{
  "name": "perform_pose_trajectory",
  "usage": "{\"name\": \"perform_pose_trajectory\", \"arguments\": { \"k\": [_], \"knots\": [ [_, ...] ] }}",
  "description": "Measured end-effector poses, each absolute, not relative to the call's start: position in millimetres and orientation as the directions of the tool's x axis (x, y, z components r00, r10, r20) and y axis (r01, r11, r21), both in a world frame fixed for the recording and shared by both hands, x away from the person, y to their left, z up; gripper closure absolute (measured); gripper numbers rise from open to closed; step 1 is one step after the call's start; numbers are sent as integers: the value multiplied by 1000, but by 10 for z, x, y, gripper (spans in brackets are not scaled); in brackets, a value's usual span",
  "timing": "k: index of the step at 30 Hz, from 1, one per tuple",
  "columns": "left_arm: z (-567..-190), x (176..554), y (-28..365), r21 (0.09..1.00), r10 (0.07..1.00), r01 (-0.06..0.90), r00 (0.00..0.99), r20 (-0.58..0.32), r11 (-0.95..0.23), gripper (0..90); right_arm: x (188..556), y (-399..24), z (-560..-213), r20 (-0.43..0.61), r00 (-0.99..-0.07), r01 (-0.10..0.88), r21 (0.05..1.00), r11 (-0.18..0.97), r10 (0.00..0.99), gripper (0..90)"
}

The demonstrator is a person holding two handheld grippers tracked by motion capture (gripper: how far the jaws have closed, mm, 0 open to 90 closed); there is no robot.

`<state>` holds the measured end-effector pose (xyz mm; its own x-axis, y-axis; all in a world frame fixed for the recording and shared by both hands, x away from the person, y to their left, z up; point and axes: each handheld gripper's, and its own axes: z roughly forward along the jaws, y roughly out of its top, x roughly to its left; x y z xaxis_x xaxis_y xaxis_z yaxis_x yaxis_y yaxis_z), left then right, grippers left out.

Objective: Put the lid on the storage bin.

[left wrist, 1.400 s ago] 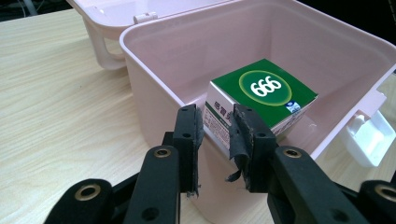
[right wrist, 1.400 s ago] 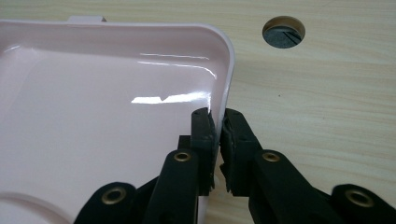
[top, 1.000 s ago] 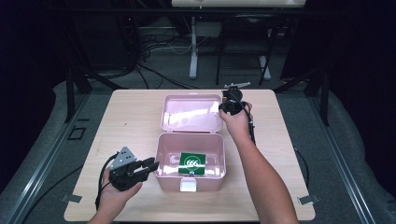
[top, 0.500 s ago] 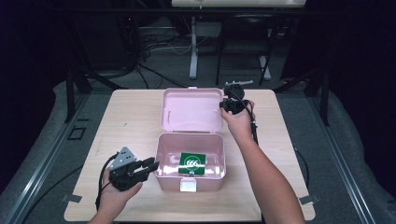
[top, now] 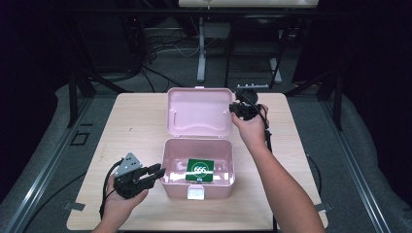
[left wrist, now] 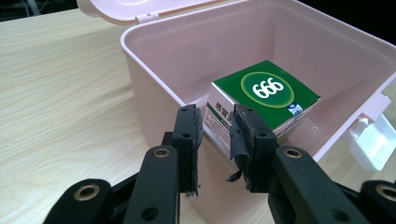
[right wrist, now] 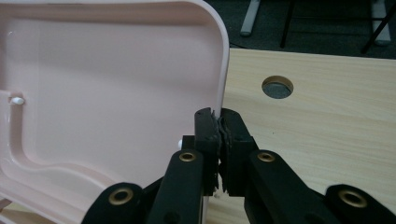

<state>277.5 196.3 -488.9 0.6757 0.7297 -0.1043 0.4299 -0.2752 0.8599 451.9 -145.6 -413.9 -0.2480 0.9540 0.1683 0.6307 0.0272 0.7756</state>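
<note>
A pink box [top: 168, 187] stands open near the table's front, with a green carton [top: 200, 170] marked with digits lying inside it. Its hinged lid [top: 199, 111] stands tilted up behind it. My right gripper [top: 234, 108] is shut on the lid's right edge. In the right gripper view the jaws [right wrist: 218, 114] pinch that rim, and the lid's inside [right wrist: 93, 93] spreads to their left. My left gripper [top: 158, 172] is open at the box's left wall. Its jaws [left wrist: 217, 114] stand apart before the wall [left wrist: 154, 70], with the carton [left wrist: 266, 88] just beyond.
The box's white latch [top: 196, 193] hangs on its front wall and also shows as a white latch [left wrist: 373, 144] in the left gripper view. The wooden table [top: 136, 121] has a round cable hole [right wrist: 277, 87] near the right gripper. Dark floor, stands and cables lie beyond the far edge.
My right gripper has risen with the lid's edge in it, and the lid has swung from lying back to standing more upright. The left gripper has stayed put.
</note>
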Motion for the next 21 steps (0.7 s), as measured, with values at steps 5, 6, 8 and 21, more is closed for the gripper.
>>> {"name": "perform_pose_trajectory", "arguments": {
  "k": [5, 6, 8, 21],
  "knots": [
    [-4889, 2776, 1962, 860, 730, 430, 675, -104, -276, 716, 4443, -1478, -4104, 170, -266, 609, 793, 28, 949, 874],
    [-4890, 2775, 1961, 860, 730, 430, 675, -104, -276, 716, 4431, -1481, -4098, 173, -266, 608, 794, 26, 948, 874],
    [-4890, 2775, 1962, 860, 731, 430, 675, -104, -275, 716, 4399, -1483, -4086, 172, -270, 599, 800, 25, 947, 874],
    [-4891, 2776, 1961, 860, 731, 431, 674, -104, -275, 715, 4173, -1502, -4009, 150, -306, 544, 838, 44, 940, 877]
  ]
}}
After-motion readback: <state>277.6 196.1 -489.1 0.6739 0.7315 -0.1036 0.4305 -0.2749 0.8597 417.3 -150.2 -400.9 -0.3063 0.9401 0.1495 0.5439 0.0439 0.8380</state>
